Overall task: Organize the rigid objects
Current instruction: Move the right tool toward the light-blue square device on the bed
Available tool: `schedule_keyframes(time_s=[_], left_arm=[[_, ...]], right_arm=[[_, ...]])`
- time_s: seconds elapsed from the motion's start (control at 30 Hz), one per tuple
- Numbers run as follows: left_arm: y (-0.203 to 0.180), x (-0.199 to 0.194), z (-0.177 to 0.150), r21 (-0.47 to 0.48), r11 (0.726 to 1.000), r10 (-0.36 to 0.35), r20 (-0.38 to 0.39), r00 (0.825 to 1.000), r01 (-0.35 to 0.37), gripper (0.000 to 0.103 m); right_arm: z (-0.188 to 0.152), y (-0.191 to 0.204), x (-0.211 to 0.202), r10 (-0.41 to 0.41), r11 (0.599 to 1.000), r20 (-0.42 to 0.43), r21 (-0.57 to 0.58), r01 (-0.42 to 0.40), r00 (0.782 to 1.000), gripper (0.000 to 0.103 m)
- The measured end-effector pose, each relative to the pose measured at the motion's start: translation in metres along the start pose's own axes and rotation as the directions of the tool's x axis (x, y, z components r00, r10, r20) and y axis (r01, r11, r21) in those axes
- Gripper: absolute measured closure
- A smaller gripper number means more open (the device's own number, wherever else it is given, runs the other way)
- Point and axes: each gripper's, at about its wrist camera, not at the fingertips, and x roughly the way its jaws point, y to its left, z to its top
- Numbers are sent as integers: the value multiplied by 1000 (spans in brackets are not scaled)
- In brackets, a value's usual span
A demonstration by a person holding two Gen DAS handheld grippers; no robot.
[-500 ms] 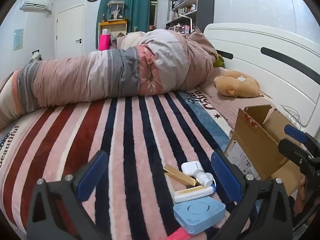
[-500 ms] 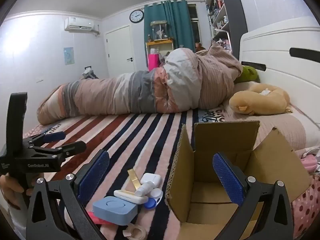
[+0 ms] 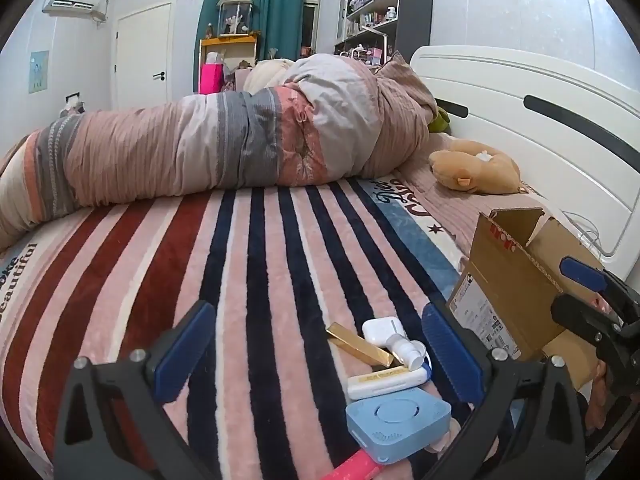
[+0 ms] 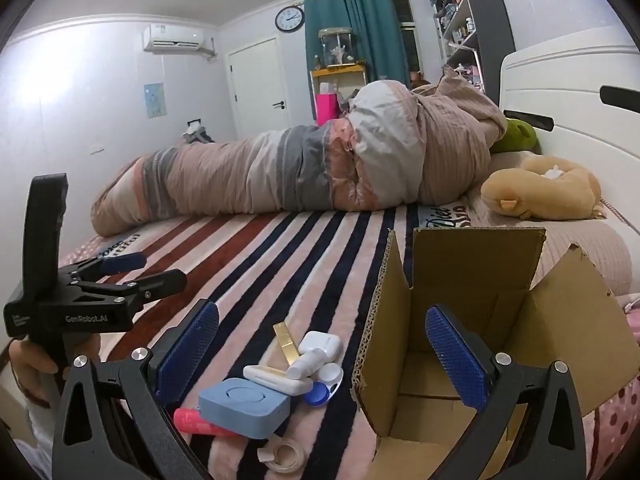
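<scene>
Small items heaped between the left fingers [image 3: 184, 344]: blue box [image 3: 398, 426], white case [image 3: 386, 380], gold bar [image 3: 360, 345]. Open carton [image 4: 472, 320] around the right fingers [image 4: 456, 356].

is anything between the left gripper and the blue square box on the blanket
Nothing visible. The left gripper is open and the blue square box lies just ahead between its fingers, top exposed. A flat white case touches its far side, and a pink tube pokes out from beneath it.
</scene>
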Motion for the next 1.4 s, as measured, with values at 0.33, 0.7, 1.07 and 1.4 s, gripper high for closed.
schedule_keyframes(time_s=[0.33, 0.7, 1.07, 1.4], left_arm=[[0, -11, -3, 1, 1000, 3, 27, 1000, -3, 0], [0, -12, -6, 4, 1000, 17, 21, 1000, -17, 0], [-1, -11, -7, 11, 1000, 27, 20, 999, -28, 0], [-1, -11, -8, 14, 999, 32, 21, 999, -32, 0]], right_arm=[[3, 0, 0, 9, 1000, -2, -2, -9, 1000, 0], [2, 2, 0, 10, 1000, -7, 4, -10, 1000, 0], [0, 1, 1, 6, 1000, -23, 2, -6, 1000, 0], [-2, 2, 4, 4, 1000, -35, -3, -4, 999, 0]])
